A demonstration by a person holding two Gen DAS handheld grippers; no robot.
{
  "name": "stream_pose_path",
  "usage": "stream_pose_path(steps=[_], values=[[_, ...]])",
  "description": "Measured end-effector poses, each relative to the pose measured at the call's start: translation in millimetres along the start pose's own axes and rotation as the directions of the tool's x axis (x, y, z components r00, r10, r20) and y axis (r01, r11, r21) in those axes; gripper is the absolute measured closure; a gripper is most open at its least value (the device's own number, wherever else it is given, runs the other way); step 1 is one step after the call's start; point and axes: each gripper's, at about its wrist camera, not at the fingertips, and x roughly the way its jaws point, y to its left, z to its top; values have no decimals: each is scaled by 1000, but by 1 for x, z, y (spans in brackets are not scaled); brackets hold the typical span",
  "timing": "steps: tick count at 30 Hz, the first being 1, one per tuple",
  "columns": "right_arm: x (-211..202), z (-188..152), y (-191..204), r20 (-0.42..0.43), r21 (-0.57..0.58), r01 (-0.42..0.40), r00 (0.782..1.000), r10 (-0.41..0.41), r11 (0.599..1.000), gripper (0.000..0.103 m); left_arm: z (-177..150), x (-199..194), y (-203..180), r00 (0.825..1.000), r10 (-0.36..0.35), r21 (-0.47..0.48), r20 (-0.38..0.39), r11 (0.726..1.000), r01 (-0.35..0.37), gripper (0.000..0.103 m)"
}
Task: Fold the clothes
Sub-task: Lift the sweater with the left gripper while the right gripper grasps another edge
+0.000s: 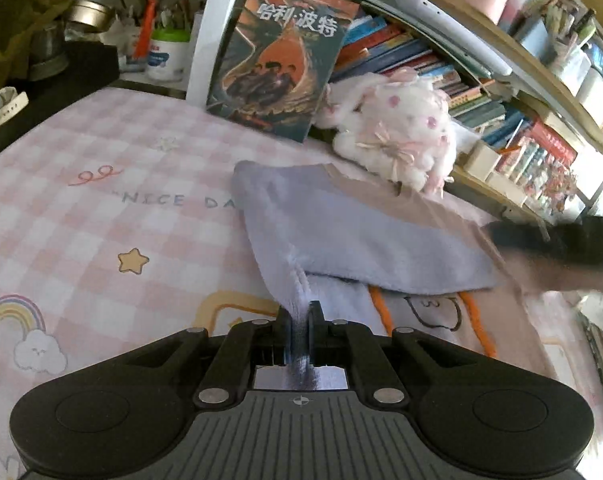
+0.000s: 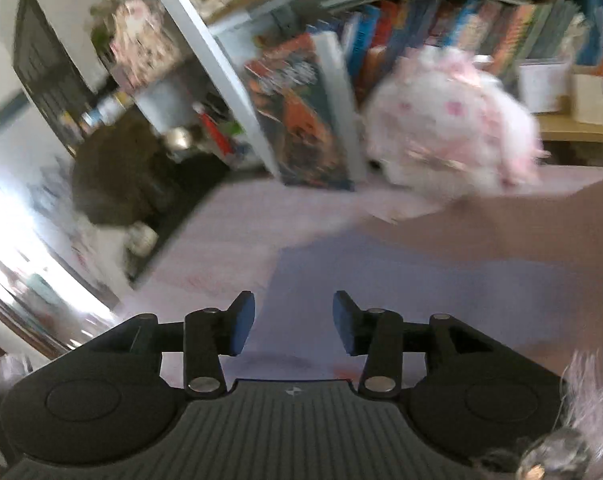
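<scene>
The left hand-held gripper (image 1: 298, 314) pinches a fold of the lilac garment (image 1: 341, 240), which lies on the pink checked bed (image 1: 101, 220) near a plush toy (image 1: 397, 136) and a book (image 1: 277, 60). The right hand-held gripper (image 2: 294, 322) hangs parted and empty above the cloth.

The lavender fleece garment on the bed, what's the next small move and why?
Probably open the left gripper: its jaws pinch a corner of the lavender fleece garment, already folded over on the pink checked sheet, while the right gripper is open with nothing pinched.
</scene>
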Motion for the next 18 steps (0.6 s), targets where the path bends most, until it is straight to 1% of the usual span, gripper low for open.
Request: stream_pose_path(steps=[2,4,6,9,11,12,14,16,17,18], values=[[-16,-23,-16,-20,-24,93,995,-94,995,61,2,0,3,1000,-3,6,-1,1000,3,96],[-31,-44,-32,-39,-43,196,979,-198,980,61,3,-1,4,1000,3,10,0,1000,-3,96],[-46,-64,-49,-52,-58,292,954,-295,955,61,5,0,6,1000,16,16,1,1000,-16,96],[-62,-93,-69,-85,-63,390,915,-394,919,60,8,2,7,998,62,33,-5,998,-62,96],[-65,-109,-78,-116,-65,418,899,-423,906,60,10,5,9,995,104,45,-10,994,-104,96],[-66,-116,-80,-131,-62,416,898,-421,907,60,11,7,10,992,128,44,-13,991,-127,96],[-66,-127,-82,-156,-56,395,904,-399,917,60,13,10,12,986,164,33,-24,986,-163,96],[-63,-133,-78,-172,-67,366,912,-372,928,61,13,12,11,983,182,40,-35,983,-181,96],[-61,-136,-74,-176,-84,354,915,-364,931,65,12,13,8,981,189,52,-41,981,-187,96],[-60,-138,-69,-173,-110,339,919,-354,934,76,11,13,6,980,195,65,-47,979,-192,96]])
